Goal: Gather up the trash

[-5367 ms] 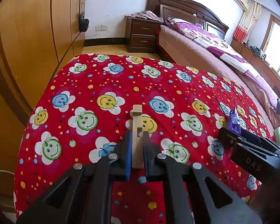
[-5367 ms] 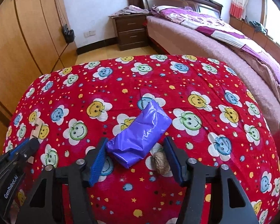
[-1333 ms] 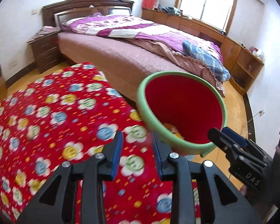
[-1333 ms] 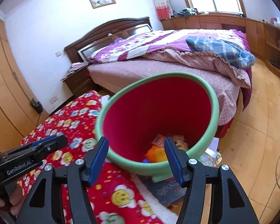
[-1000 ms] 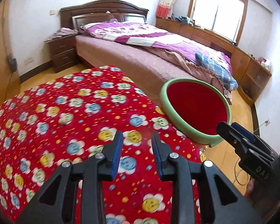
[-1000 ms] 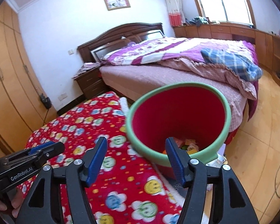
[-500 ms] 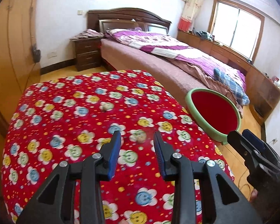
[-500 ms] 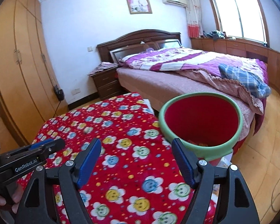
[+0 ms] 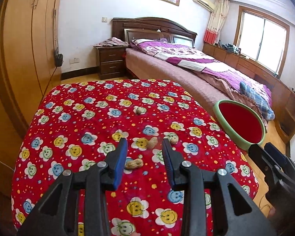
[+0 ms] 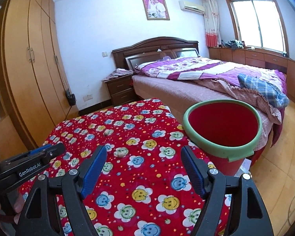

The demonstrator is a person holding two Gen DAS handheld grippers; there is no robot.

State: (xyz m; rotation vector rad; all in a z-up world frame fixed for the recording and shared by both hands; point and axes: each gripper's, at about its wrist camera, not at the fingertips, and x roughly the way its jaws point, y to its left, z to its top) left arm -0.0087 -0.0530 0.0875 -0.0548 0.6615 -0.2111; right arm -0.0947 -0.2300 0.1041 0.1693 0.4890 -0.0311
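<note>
Both grippers, left [image 9: 144, 159] and right [image 10: 143, 170], hang empty with fingers open above the tabletop [image 9: 72, 122], peanuts [image 9: 151, 142] mid-frame awaiting pickup; bin [image 10: 222, 151] at right.

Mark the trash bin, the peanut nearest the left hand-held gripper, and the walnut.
trash bin [image 10: 206, 149], right wrist view, green rim
peanut [image 9: 133, 164], left wrist view, shell middle
walnut [image 9: 140, 110], left wrist view, shell centre

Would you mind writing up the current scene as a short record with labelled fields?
surface: red smiley-flower cloth
trash left: four peanut shells on the cloth, at and
bin: red bin with green rim, beside the cloth's right edge
left gripper: jaws open, empty, over the near shells
right gripper: jaws open, empty
</note>
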